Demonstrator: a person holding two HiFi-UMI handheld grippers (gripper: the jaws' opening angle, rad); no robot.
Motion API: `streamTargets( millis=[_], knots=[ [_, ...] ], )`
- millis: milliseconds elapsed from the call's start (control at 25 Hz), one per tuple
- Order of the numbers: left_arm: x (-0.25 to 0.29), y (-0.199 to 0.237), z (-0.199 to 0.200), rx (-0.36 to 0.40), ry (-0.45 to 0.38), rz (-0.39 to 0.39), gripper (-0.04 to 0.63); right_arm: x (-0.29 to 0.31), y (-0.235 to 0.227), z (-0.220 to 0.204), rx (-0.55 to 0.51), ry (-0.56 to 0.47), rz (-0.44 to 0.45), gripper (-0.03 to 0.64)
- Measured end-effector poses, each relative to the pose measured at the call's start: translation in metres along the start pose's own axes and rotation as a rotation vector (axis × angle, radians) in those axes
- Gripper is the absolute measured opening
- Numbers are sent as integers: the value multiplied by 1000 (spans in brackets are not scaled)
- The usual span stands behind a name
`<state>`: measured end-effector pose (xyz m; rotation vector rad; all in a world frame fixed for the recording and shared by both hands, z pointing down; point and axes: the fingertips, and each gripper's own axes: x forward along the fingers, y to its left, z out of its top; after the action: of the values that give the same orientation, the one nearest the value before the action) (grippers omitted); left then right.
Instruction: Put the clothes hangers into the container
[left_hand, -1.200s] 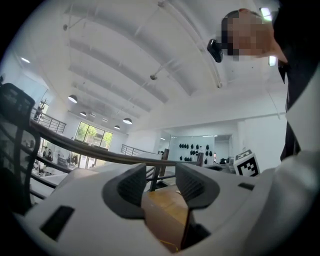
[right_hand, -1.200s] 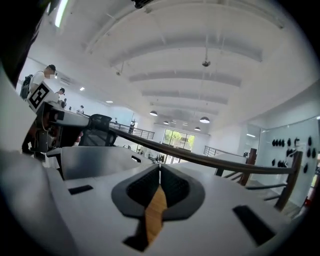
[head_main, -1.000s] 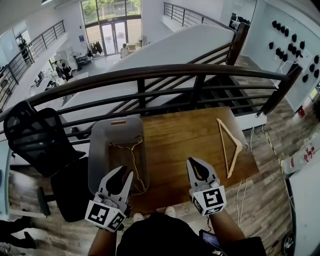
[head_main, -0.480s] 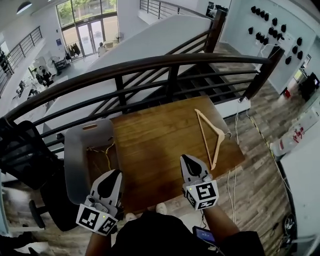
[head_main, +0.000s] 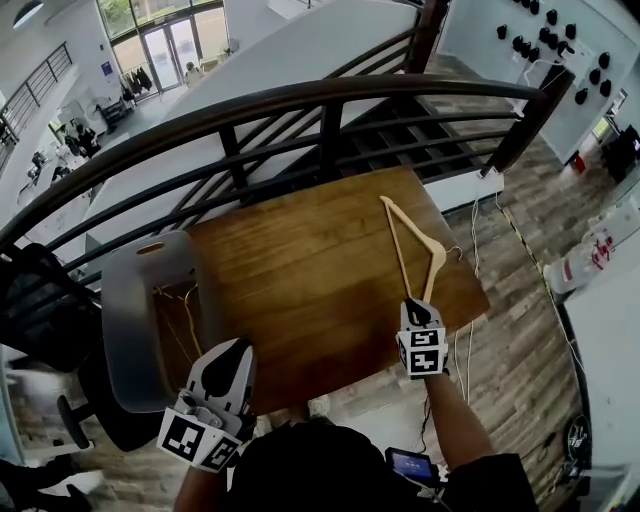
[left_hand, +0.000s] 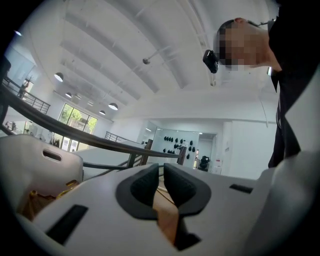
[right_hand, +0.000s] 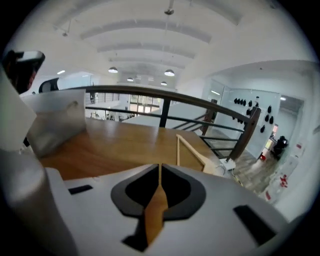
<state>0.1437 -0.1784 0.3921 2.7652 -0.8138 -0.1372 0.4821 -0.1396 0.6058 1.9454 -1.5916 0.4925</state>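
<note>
Wooden hanger (head_main: 414, 226) lying on the right of the table (head_main: 300, 270), well apart from the grey container (head_main: 125, 300).
Right gripper (head_main: 415, 303) is hovering just short of the hanger's near end, jaws barely starting to part, nothing between them. Left gripper (head_main: 240, 345) is hanging beside the container, jaws closed and empty (thin hangers (head_main: 180, 312) are lying inside it).
</note>
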Motion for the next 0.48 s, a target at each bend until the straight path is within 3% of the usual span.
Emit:
streamTargets(
  millis=[120,480],
  knots=[
    [2,-7,-10,-12,15,-9,37,30,-15,-43,-30,137,-1,63],
    [13,-7,-39,-12,90,27,37,81,-47,-84,69,275,-33,91]
  ],
)
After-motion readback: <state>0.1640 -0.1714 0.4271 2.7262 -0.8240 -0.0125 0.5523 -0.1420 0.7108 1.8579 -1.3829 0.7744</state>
